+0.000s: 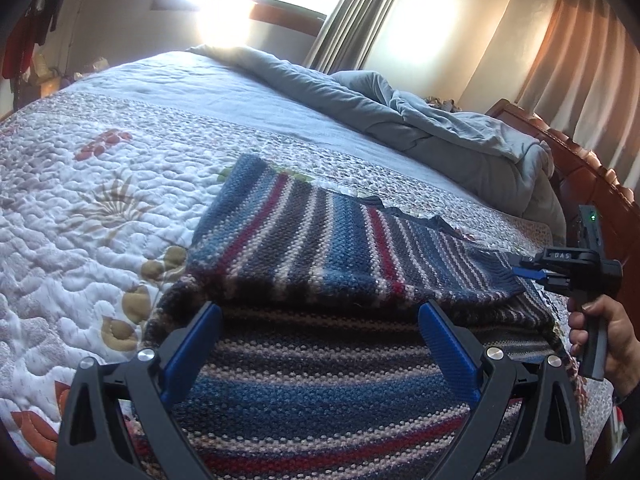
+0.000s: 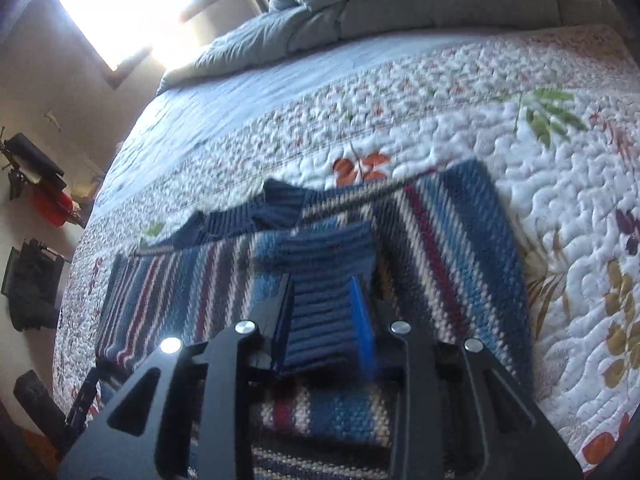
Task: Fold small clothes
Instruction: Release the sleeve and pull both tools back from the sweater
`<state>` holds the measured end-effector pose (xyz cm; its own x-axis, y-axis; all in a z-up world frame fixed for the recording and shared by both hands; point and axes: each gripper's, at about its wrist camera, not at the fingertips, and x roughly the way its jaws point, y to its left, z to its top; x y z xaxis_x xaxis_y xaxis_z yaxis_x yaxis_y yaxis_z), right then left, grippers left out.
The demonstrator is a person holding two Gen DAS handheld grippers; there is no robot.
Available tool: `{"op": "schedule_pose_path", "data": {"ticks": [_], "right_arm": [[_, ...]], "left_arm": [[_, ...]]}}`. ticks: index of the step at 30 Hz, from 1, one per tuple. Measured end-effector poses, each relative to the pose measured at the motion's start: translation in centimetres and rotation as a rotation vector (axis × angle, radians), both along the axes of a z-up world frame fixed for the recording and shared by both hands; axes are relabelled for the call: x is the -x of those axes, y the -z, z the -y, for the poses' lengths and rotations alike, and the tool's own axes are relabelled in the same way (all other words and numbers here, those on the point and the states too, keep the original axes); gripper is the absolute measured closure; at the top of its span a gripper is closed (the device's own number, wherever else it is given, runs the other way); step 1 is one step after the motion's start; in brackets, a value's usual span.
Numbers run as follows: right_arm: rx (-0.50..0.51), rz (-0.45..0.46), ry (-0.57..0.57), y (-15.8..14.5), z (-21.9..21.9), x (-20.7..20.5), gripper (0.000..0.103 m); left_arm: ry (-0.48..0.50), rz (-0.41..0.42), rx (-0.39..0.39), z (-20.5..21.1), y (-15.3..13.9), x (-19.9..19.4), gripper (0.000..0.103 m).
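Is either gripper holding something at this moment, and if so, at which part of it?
The left gripper is open and holds nothing. The right gripper has the striped sweater's dark blue ribbed edge between its jaws; whether they still press it cannot be told.

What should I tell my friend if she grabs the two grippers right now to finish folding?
Left gripper: wide open, empty, above the striped knit sweater.
Right gripper: partly open; the navy ribbed cuff shows between its fingers and does not look pinched.
Sweater: on the floral quilt.
Done: one part is already folded over onto the rest, cuff laid on top.
Left: probably one more fold, then smooth it flat.
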<state>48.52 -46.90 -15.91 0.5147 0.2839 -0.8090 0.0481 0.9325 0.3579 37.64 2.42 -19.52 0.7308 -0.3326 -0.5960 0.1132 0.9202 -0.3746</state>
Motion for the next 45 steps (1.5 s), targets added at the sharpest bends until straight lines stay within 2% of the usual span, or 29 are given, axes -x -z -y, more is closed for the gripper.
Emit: {"op": "schedule_pose_path", "data": {"ticks": [4,5,7,9,11,14,15,16,19,22,25,28,30,32,34,36,38,41,45], "right_arm": [[-0.004,-0.070,0.011,2.3,0.3,-0.4,0.079],[-0.001,-0.075,0.013,2.5,0.4,-0.4,0.082],[-0.020,-0.075,0.029,2.0,0.8,-0.2,0.083],[-0.054,-0.055,0.058,1.0,1.4,0.4,0.076],[-0.078,-0.032,0.063,0.2,1.5,1.4,0.076],[-0.062,-0.065,0.038,0.6,0.9,1.9,0.071],[-0.045,-0.102,0.027,1.3,0.7,1.9,0.071],[-0.043,-0.121,0.023,1.8,0.7,1.9,0.071],[-0.062,-0.102,0.040,1.4,0.9,3.2,0.070],[-0.080,-0.070,0.034,0.7,0.8,5.1,0.063],[-0.048,-0.096,0.027,1.5,0.9,6.4,0.061],[-0.084,-0.070,0.037,0.8,1.7,7.8,0.059],[-0.143,-0.021,0.055,-0.9,2.4,9.7,0.050],[-0.177,0.011,0.053,-2.3,2.6,11.6,0.048],[-0.210,0.040,0.042,-3.9,2.9,14.4,0.043],[-0.242,0.067,0.039,-5.3,3.3,17.9,0.035],[-0.274,0.092,0.034,-6.4,3.7,21.6,0.032],[-0.299,0.121,0.029,-7.5,3.9,26.1,0.026],[-0.269,0.169,0.018,-9.0,3.8,33.0,0.018]], "left_arm": [[-0.002,-0.022,0.007,-0.2,0.4,-0.2,0.004],[-0.001,-0.039,0.011,-0.2,0.6,-0.5,0.004],[-0.005,-0.084,0.034,-0.6,1.3,-1.0,0.004],[-0.022,-0.099,0.066,-1.3,1.6,-1.2,0.004],[-0.040,-0.099,0.086,-1.8,1.5,-1.1,0.004],[-0.047,-0.099,0.093,-2.0,1.3,-0.9,0.004],[-0.046,-0.102,0.089,-1.9,1.2,-0.7,0.004],[-0.046,-0.104,0.081,-1.8,1.2,-0.6,0.004],[-0.036,-0.114,0.026,-1.0,0.8,0.1,0.004],[-0.005,-0.100,-0.070,0.4,-0.7,1.7,0.004],[0.006,-0.095,-0.176,1.8,-2.2,3.8,0.004],[0.022,-0.092,-0.201,2.8,-4.3,6.0,0.004],[0.028,-0.079,-0.198,3.1,-5.9,7.8,0.004],[0.028,-0.065,-0.218,3.6,-7.3,9.6,0.004],[0.036,-0.053,-0.239,4.1,-8.7,11.6,0.004],[0.041,-0.045,-0.250,4.5,-10.0,13.5,0.004],[0.051,-0.038,-0.254,4.9,-11.1,15.3,0.004],[0.058,-0.023,-0.265,5.4,-12.8,18.4,0.004],[0.085,-0.011,-0.296,6.1,-14.5,22.7,0.004]]}}
